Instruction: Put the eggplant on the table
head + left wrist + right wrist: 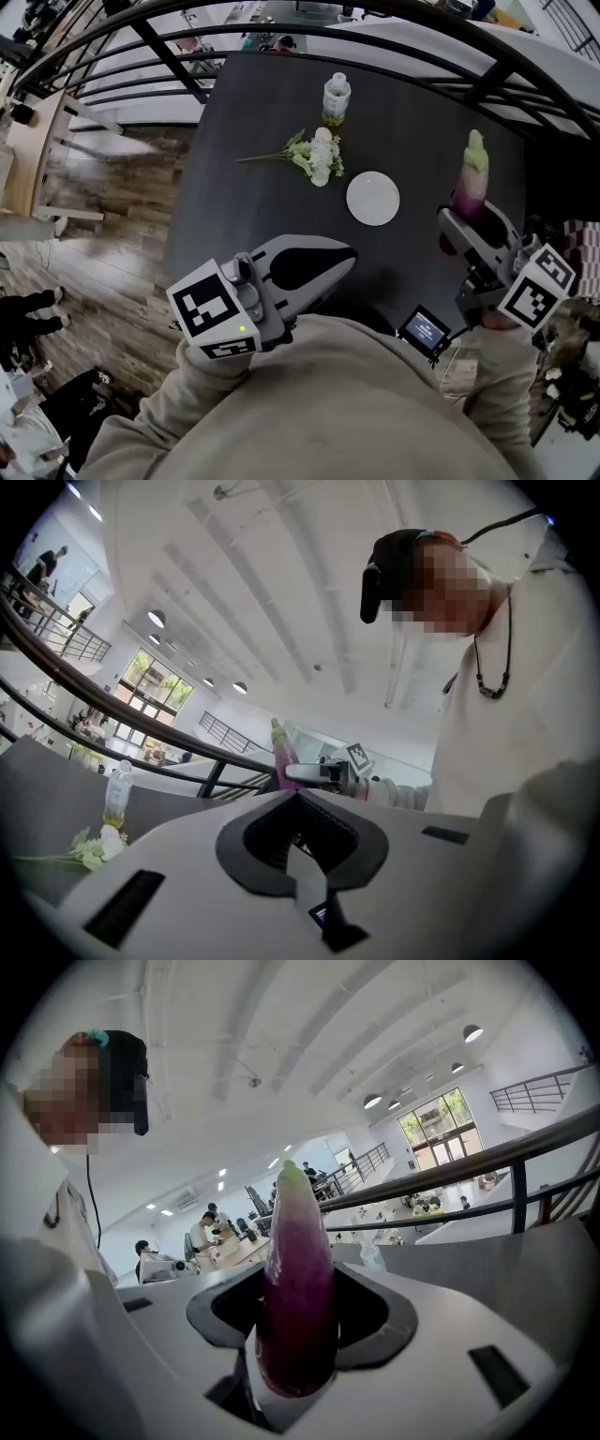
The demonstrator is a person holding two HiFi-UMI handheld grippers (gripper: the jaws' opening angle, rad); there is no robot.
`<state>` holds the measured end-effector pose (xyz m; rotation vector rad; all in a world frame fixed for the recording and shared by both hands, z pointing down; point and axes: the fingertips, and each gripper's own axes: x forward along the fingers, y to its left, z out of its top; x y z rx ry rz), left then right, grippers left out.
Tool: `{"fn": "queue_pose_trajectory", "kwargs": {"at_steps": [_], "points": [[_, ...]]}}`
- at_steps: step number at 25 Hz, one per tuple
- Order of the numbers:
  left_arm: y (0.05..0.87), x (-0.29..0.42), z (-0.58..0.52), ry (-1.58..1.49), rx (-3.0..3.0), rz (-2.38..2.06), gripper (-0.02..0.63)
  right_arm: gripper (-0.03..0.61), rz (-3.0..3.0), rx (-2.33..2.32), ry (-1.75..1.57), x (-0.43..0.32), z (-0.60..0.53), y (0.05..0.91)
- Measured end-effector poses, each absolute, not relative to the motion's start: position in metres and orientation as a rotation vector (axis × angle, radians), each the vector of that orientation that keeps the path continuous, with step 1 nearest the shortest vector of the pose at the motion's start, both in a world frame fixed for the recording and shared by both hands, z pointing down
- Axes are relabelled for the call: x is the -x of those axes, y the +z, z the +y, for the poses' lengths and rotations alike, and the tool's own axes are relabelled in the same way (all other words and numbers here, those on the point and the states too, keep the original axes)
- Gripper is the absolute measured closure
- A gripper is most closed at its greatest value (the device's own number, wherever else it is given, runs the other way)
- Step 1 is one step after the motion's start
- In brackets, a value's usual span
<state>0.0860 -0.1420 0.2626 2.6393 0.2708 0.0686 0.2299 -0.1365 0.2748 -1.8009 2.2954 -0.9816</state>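
The eggplant (472,178), purple with a pale green top, stands upright in my right gripper (461,225), above the right side of the dark table (253,216). In the right gripper view the eggplant (298,1307) fills the gap between the jaws of the right gripper (300,1283), which are shut on its lower part. My left gripper (342,255) hovers over the table's near edge, shut and empty. In the left gripper view its tips meet (298,797), and the eggplant (281,752) shows beyond them.
On the table lie a white plate (372,199), a bunch of white flowers (317,156) and a small bottle (336,97) at the far side. A small screen device (424,330) sits near my body. A dark railing (169,56) curves behind the table.
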Motion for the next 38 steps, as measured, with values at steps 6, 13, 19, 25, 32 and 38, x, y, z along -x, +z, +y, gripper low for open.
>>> {"fn": "queue_pose_trajectory", "kwargs": {"at_steps": [6,13,19,25,32,38], "points": [[0.271,-0.071,-0.145,0.094,-2.634,0.173,0.609,0.356,2.344,1.731,-1.013,-0.222,-0.148,0.29],[0.281,-0.058,-0.144,0.089,-2.592,0.111,0.609,0.356,2.339,1.664,-1.074,-0.218,-0.16,0.308],[0.295,-0.057,-0.149,0.094,-2.566,0.068,0.609,0.356,2.326,1.637,-1.14,-0.222,-0.169,0.33],[0.308,-0.054,-0.146,0.117,-2.546,0.055,0.609,0.356,2.31,1.631,-1.211,-0.223,-0.174,0.352],[0.326,-0.051,-0.141,0.105,-2.503,0.004,0.609,0.356,2.273,1.655,-1.304,-0.234,-0.174,0.39],[0.33,-0.054,-0.134,0.095,-2.491,-0.022,0.609,0.356,2.329,1.691,-1.354,-0.243,-0.181,0.419]]}}
